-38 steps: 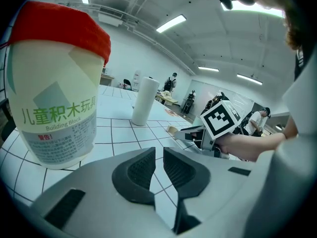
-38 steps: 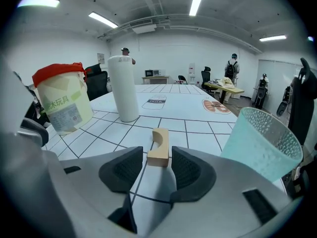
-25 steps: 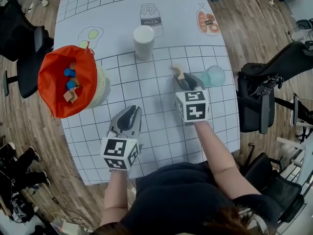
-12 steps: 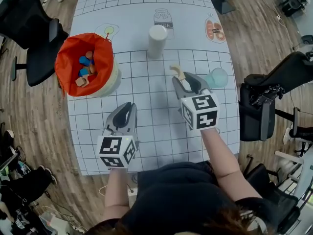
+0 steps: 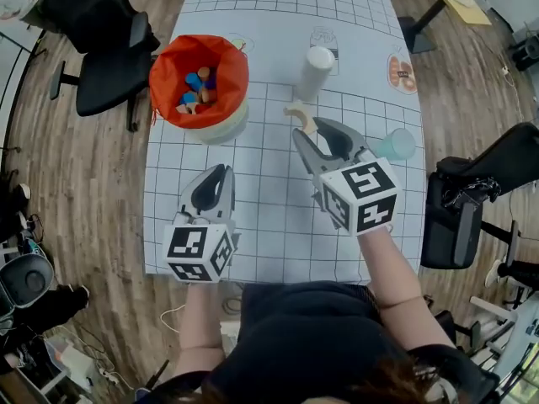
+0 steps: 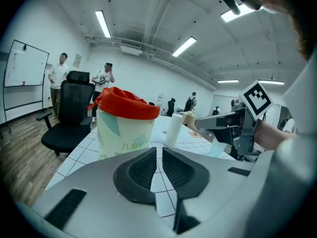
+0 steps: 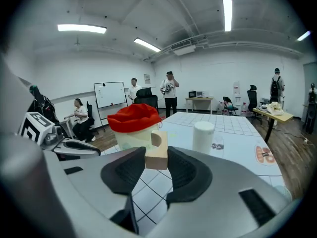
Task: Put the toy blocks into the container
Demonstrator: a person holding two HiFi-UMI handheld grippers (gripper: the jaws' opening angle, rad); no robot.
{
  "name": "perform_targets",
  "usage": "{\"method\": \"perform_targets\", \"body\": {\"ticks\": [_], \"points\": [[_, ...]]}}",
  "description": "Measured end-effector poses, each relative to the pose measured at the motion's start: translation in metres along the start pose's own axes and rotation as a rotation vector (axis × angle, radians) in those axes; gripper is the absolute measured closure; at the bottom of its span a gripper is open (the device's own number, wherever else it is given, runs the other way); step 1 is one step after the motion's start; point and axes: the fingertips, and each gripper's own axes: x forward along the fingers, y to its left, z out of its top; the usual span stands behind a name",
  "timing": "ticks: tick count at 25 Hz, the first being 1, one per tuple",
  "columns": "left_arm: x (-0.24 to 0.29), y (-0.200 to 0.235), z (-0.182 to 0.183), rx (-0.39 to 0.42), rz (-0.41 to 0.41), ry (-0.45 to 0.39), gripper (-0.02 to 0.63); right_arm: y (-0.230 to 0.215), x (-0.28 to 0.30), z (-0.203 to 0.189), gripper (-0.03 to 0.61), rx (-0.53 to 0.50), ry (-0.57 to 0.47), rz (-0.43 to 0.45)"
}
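The container (image 5: 221, 123), a pale tub with an orange liner, stands at the table's far left with several coloured blocks (image 5: 195, 91) inside. My right gripper (image 5: 308, 127) is shut on a tan wooden block (image 5: 300, 114) with a curved notch, raised over the table right of the container and near the white cylinder. In the right gripper view the block (image 7: 156, 156) sits pinched between the pads, with the container (image 7: 132, 129) beyond it. My left gripper (image 5: 220, 172) hovers low nearer the front edge, jaws together and empty; its view faces the container (image 6: 124, 129).
A white cylinder (image 5: 313, 72) stands behind the right gripper, and a teal cup (image 5: 396, 144) lies to its right. The gridded tablecloth (image 5: 269, 217) carries printed food pictures. Office chairs flank the table, and people stand far off in the room.
My right gripper has carried the wooden block leftward across the table, away from the teal cup and nearer the container. The left gripper has barely moved. The head view has shifted.
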Motion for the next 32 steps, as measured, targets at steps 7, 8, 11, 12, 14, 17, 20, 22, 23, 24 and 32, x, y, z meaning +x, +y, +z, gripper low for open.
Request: {"method": "perform_targets", "body": {"ticks": [7, 8, 11, 12, 14, 17, 20, 22, 23, 24, 32], "points": [[-0.039, 0.028, 0.013, -0.018, 0.101, -0.056, 0.555, 0.055, 0.018, 0.041, 0.42, -0.05, -0.072, 0.116], [-0.044, 0.033, 0.013, -0.02, 0.116, -0.062, 0.555, 0.061, 0.023, 0.047, 0.42, -0.056, -0.084, 0.129], [-0.058, 0.048, 0.014, -0.032, 0.159, -0.078, 0.555, 0.077, 0.036, 0.065, 0.42, -0.082, -0.116, 0.156], [-0.062, 0.052, 0.014, -0.036, 0.169, -0.082, 0.555, 0.082, 0.04, 0.07, 0.42, -0.096, -0.124, 0.159], [-0.068, 0.058, 0.016, -0.038, 0.183, -0.087, 0.555, 0.089, 0.048, 0.077, 0.42, -0.128, -0.135, 0.158], [-0.075, 0.064, 0.019, -0.041, 0.197, -0.1, 0.555, 0.098, 0.059, 0.084, 0.42, -0.191, -0.149, 0.152], [-0.082, 0.072, 0.02, -0.051, 0.218, -0.114, 0.557, 0.106, 0.071, 0.091, 0.42, -0.23, -0.172, 0.154], [-0.085, 0.078, 0.02, -0.059, 0.228, -0.118, 0.555, 0.108, 0.081, 0.094, 0.42, -0.241, -0.191, 0.146], [-0.086, 0.08, 0.02, -0.062, 0.23, -0.118, 0.555, 0.108, 0.085, 0.093, 0.419, -0.244, -0.194, 0.136], [-0.086, 0.082, 0.019, -0.064, 0.231, -0.118, 0.557, 0.107, 0.088, 0.092, 0.419, -0.247, -0.19, 0.124], [-0.076, 0.083, 0.017, -0.092, 0.204, -0.13, 0.555, 0.095, 0.07, 0.075, 0.442, -0.22, -0.164, 0.099]]}}
